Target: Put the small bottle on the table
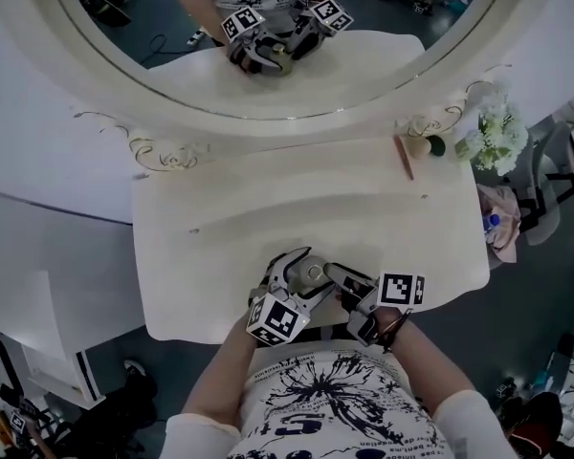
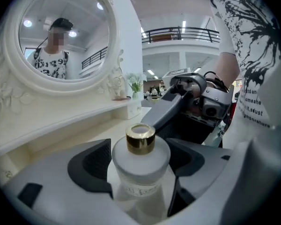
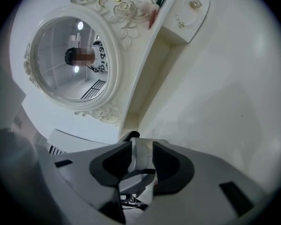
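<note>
The small bottle (image 2: pixel 141 156) is frosted white with a gold cap, and my left gripper (image 2: pixel 139 164) is shut on its body and holds it upright. In the head view the left gripper (image 1: pixel 301 268) holds the bottle (image 1: pixel 313 273) over the front edge of the white dressing table (image 1: pixel 268 208). My right gripper (image 1: pixel 340 277) is close on the bottle's right. One of its grey fingers (image 2: pixel 166 110) reaches toward the gold cap. In the right gripper view its jaws (image 3: pixel 141 165) stand a narrow gap apart, with a pale part of the left gripper showing through the gap, not the bottle.
A big oval mirror (image 1: pixel 268 27) stands along the table's back. At the back right lie a pinkish stick (image 1: pixel 403 156), small round items (image 1: pixel 426 146) and white flowers (image 1: pixel 493 132). A small drawer box (image 3: pixel 187 8) sits on the table's back ledge.
</note>
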Motion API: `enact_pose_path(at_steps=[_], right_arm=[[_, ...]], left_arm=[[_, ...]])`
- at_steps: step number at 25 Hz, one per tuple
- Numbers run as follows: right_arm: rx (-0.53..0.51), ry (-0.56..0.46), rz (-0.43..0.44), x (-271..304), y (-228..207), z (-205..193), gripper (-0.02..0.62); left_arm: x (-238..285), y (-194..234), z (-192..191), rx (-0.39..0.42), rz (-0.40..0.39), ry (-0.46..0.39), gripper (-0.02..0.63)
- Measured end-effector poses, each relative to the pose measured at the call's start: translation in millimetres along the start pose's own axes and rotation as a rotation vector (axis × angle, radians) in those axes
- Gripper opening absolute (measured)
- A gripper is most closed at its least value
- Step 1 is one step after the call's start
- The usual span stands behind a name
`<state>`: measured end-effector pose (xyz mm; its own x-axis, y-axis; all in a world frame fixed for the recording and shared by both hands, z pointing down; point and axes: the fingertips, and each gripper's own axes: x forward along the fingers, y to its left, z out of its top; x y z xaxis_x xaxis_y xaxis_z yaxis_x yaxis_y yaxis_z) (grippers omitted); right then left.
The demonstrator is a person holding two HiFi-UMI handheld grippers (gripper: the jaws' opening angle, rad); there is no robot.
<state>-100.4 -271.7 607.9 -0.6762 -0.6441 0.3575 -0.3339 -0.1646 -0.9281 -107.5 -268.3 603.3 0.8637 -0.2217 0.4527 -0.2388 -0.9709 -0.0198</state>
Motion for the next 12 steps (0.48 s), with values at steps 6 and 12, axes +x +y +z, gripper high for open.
enact_pose_path(at_steps=[6,12], right_arm=[[-0.1,-0.047,0.038,-17,37,18,0.074],[-0.369,-0.102,0.048,-28,83,34,0.046]], left_arm=[[-32,12,49,-0.05,0.079,-0.122,0.342],[-75,62,78,-0.259,0.305,-0.256,0.249]])
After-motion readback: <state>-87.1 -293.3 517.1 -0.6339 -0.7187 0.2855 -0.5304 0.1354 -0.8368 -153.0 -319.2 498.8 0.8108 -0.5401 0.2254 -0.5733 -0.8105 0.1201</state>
